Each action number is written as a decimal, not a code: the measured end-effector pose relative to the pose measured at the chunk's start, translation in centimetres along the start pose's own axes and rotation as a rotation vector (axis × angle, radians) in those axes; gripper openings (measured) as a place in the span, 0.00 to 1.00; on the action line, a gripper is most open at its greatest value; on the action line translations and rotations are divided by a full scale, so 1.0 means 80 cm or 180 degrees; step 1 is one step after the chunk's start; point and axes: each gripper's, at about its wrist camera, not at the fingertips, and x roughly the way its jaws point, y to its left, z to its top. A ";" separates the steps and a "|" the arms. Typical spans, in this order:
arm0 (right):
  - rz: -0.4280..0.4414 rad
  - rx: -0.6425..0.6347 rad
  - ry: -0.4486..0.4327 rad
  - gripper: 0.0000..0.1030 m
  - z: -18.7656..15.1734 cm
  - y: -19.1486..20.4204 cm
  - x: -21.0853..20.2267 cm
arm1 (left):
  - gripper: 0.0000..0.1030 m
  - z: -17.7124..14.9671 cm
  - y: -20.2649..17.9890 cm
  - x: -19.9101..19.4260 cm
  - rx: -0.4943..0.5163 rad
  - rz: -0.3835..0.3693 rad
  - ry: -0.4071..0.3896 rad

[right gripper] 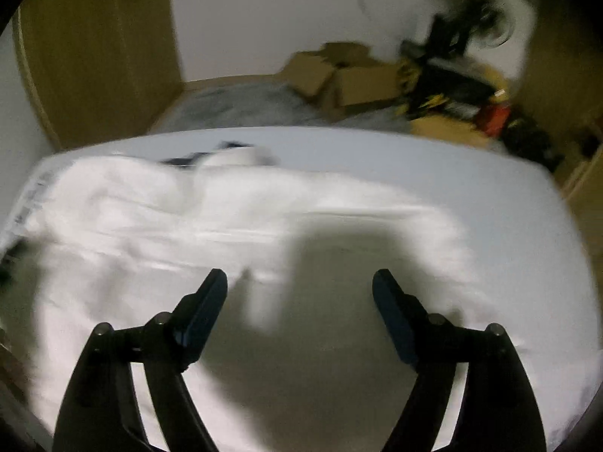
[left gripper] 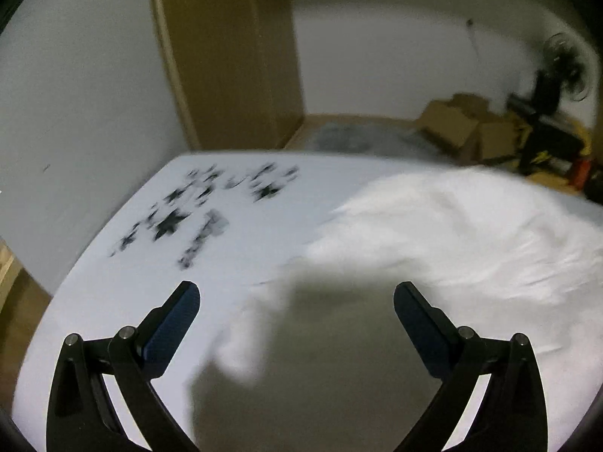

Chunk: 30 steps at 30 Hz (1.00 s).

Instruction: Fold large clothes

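Note:
A large white garment (left gripper: 433,233) lies crumpled on the white table (left gripper: 264,203), spread from the middle to the right in the left wrist view. In the right wrist view the garment (right gripper: 169,207) covers the left and middle of the table (right gripper: 508,203). My left gripper (left gripper: 297,301) is open and empty above the garment's near left edge. My right gripper (right gripper: 299,286) is open and empty above the garment's near part. Both views are blurred.
Black star-shaped marks (left gripper: 181,214) show on the table's far left. A brown wardrobe (left gripper: 233,56) stands behind the table. Cardboard boxes (right gripper: 339,75), a fan (right gripper: 478,7) and dark clutter (right gripper: 452,86) lie on the floor beyond the far edge.

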 end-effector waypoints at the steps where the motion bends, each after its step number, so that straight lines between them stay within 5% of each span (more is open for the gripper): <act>1: -0.0055 -0.0022 0.0043 0.77 -0.005 -0.013 0.014 | 1.00 -0.003 0.013 0.016 -0.0140 -0.0060 0.0174; 5: 0.0234 0.0196 0.0029 0.83 -0.029 -0.039 0.048 | 1.00 -0.016 0.026 0.054 -0.0383 -0.0361 0.0474; 14: 0.0147 0.0218 0.0138 0.91 -0.032 -0.032 0.061 | 1.00 -0.017 0.041 0.059 -0.0634 -0.0682 0.0710; 15: 0.0084 0.0259 0.0193 0.85 -0.030 -0.032 0.052 | 1.00 -0.019 0.053 0.048 -0.0762 -0.0753 0.0696; 16: 0.0128 0.0446 0.0108 0.59 -0.023 -0.034 0.031 | 1.00 -0.022 0.065 0.034 -0.0902 -0.0830 0.0653; 17: 0.0238 0.0609 0.0024 0.52 -0.017 -0.034 0.015 | 1.00 -0.026 0.077 0.015 -0.1006 -0.0880 0.0595; 19: 0.0738 0.0888 -0.0062 0.15 0.004 -0.016 -0.013 | 1.00 -0.034 0.088 -0.019 -0.1058 -0.0891 0.0481; 22: 0.0938 0.0627 0.0066 0.13 0.037 0.058 -0.019 | 1.00 -0.050 0.092 -0.068 -0.0980 -0.0927 0.0385; 25: 0.0865 0.0507 0.0166 0.13 0.055 0.125 0.010 | 1.00 -0.071 0.096 -0.100 -0.0964 -0.1033 0.0454; 28: 0.0675 0.0406 0.0684 0.12 0.039 0.163 0.087 | 1.00 -0.096 0.104 -0.119 -0.0996 -0.1111 0.0604; 30: 0.0530 0.0218 0.0590 0.12 0.038 0.175 0.077 | 1.00 -0.110 0.110 -0.130 -0.0973 -0.1156 0.0643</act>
